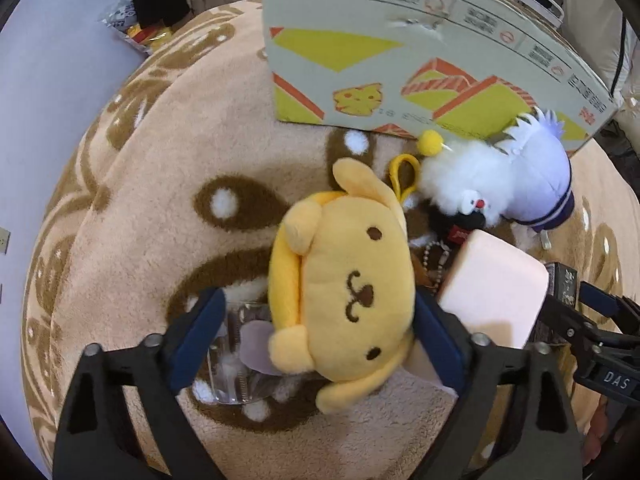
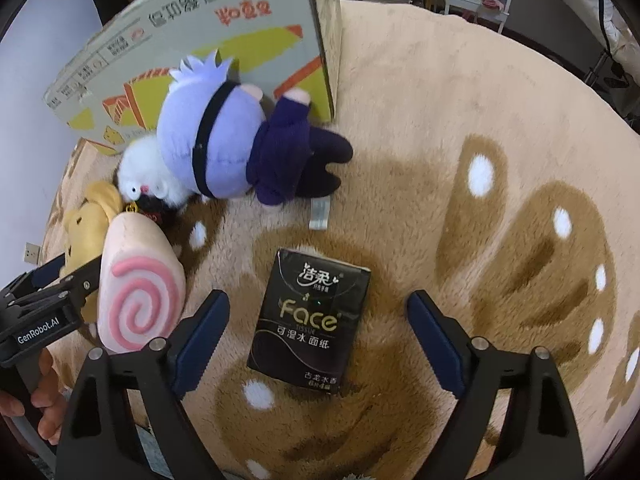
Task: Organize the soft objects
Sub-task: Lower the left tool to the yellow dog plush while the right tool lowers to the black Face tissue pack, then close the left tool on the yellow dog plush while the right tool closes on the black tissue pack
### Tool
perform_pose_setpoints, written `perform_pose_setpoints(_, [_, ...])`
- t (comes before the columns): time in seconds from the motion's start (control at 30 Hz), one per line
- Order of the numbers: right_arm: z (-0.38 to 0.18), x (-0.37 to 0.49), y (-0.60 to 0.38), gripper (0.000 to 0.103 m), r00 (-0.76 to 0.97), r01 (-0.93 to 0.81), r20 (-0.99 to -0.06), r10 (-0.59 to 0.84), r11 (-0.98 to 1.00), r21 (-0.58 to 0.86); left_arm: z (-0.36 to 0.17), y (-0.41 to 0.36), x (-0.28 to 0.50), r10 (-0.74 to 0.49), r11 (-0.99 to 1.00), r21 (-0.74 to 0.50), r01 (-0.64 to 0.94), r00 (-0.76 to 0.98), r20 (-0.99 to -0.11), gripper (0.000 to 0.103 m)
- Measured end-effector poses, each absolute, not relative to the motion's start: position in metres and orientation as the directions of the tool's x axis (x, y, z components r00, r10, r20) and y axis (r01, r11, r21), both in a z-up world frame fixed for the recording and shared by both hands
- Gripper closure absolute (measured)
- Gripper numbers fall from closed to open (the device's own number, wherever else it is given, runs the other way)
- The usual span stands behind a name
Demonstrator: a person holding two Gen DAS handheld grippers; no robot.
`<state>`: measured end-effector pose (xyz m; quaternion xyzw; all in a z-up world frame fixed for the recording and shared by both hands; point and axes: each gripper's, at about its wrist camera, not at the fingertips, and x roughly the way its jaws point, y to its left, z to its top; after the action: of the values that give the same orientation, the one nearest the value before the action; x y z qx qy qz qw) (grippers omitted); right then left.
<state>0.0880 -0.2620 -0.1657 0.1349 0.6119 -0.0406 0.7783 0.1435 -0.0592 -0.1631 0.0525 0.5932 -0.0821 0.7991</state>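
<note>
The yellow dog plush (image 1: 348, 300) lies face-up on the tan rug (image 1: 160, 208) between the spread fingers of the left gripper (image 1: 320, 340), its right pad touching. The right gripper (image 2: 318, 340) straddles the black tissue pack (image 2: 310, 320), apart; bare rug to its right, cardboard box (image 2: 200, 40) behind.

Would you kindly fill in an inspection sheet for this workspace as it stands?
Surface: beige rug with brown pattern.
Job's things: yellow dog plush between the left gripper fingers; pink swirl cushion; purple-haired doll; white fluffy plush.
Clutter: black tissue pack, clear wrapper, bead chain.
Grippers: left open around the dog; right gripper open, over the tissue pack.
Cables: nothing seen.
Surroundings: cardboard box.
</note>
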Motion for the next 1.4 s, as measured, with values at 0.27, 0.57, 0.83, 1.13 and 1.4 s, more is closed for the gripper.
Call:
perform_pose_setpoints(0.27, [-0.174, 0.085, -0.259, 0.015, 0.228, 0.231, -0.971, 0.075, 0.964, 0.129, -0.16, -0.072, 0.135, -0.073, 0.967, 0.007, 0.256, 0.303, -0.95, 0.045])
perform_pose_setpoints(0.57, [-0.177, 0.082, -0.272, 0.027, 0.22, 0.244, -0.974, 0.059, 0.963, 0.114, -0.156, -0.074, 0.125, -0.064, 0.964, 0.025, 0.266, 0.319, -0.946, 0.047])
perform_pose_setpoints(0.83, [-0.172, 0.079, -0.265, 0.036, 0.222, 0.242, -0.974, 0.036, 0.966, 0.091, -0.142, -0.083, 0.106, -0.039, 0.958, 0.059, 0.28, 0.334, -0.942, 0.051])
perform_pose_setpoints(1.13, [-0.156, 0.076, -0.265, 0.047, 0.288, 0.244, -0.956, 0.049, 0.962, 0.123, -0.136, -0.077, 0.105, -0.036, 0.964, 0.059, 0.26, 0.348, -0.937, 0.051])
perform_pose_setpoints(1.4, [-0.143, 0.076, -0.245, 0.05, 0.334, 0.158, -0.941, 0.052, 0.981, 0.11, -0.134, -0.076, 0.104, -0.04, 0.966, 0.053, 0.253, 0.349, -0.936, 0.051])
